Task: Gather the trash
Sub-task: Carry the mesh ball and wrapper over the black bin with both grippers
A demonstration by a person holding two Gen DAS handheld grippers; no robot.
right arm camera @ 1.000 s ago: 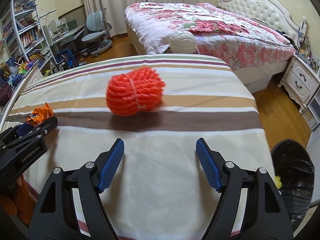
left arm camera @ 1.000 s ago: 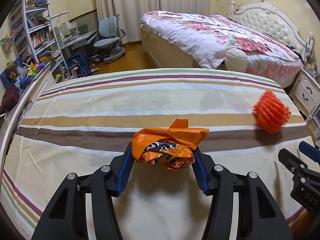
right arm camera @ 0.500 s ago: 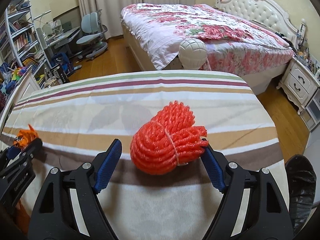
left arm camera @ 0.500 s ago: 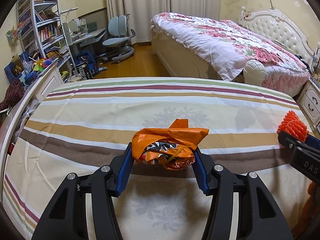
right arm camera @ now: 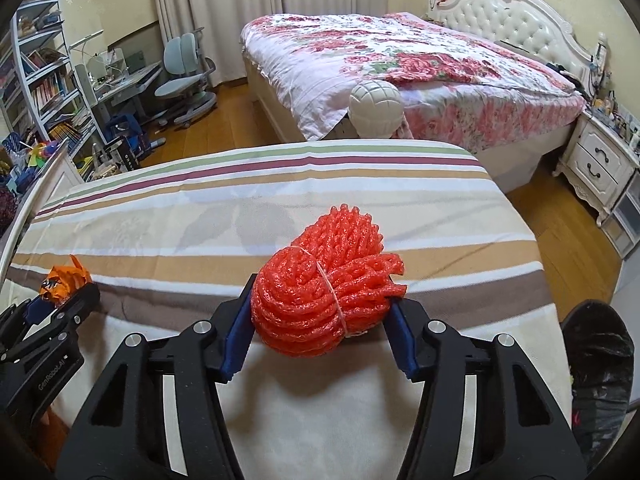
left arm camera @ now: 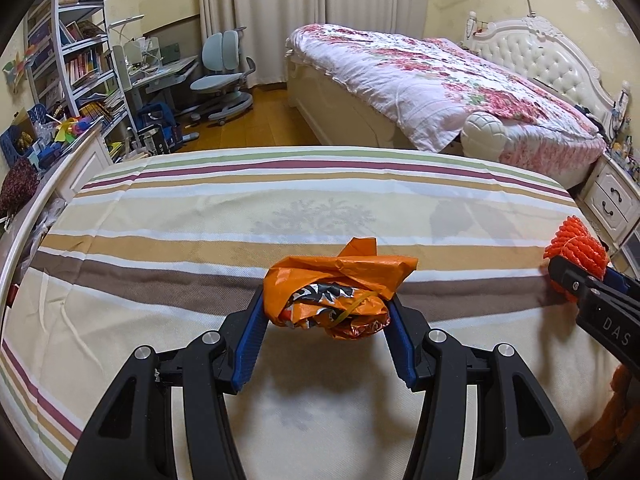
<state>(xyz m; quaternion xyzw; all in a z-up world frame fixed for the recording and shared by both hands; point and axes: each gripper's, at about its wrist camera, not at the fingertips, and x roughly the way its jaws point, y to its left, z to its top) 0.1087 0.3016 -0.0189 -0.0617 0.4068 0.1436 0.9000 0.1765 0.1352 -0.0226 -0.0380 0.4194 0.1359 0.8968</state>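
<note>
Left gripper (left arm camera: pixel 326 314): clamped on a crumpled orange snack wrapper (left arm camera: pixel 336 292), held above the striped bedsheet (left arm camera: pixel 200 216).
Right gripper (right arm camera: pixel 320 314): jaws closing on a red foam-net bundle (right arm camera: pixel 324 292), both pads against its sides; whether it is clear of the sheet is hard to tell.
Trash bin (right arm camera: pixel 600 360): black-lined, on the floor at 4 o'clock of the right gripper.
Floral bed (left arm camera: pixel 432 80): 1 o'clock, beyond.

Warm, even indoor light fills both fisheye views, and soft shadows fall on the striped bedspread (left arm camera: pixel 200 320) under each gripper. Edges bow strongly with black corners; focus stays sharp throughout.
</note>
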